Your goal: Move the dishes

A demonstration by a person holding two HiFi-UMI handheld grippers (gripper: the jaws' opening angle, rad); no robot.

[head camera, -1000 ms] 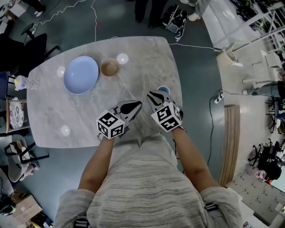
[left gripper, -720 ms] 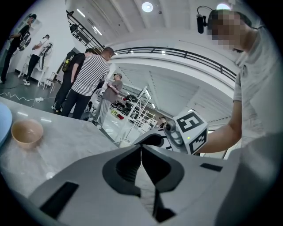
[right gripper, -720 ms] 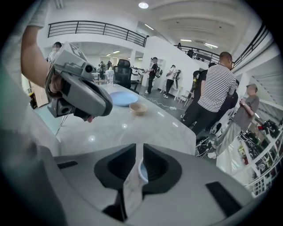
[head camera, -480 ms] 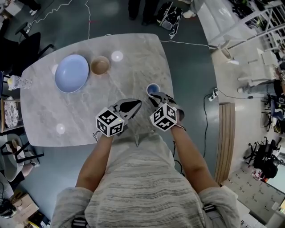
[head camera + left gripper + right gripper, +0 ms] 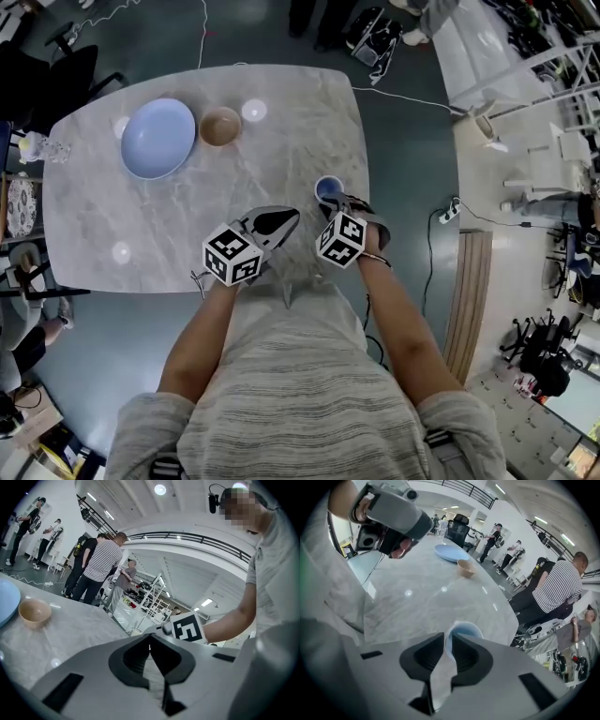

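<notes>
Right gripper (image 5: 449,638): jaws a little apart, having just been opening. They straddle the near rim of the blue cup (image 5: 465,629), one inside and one outside, not clamped. Left gripper (image 5: 150,637): jaws closed together, nothing between them. The cup stands upright near the right edge of the table (image 5: 187,225), well apart from the plate (image 5: 158,138) and bowl (image 5: 220,126); both look empty.

We have tipped our right gripper (image 5: 448,640) down over the cup (image 5: 467,630); its jaws, just opening, now straddle the rim.
</notes>
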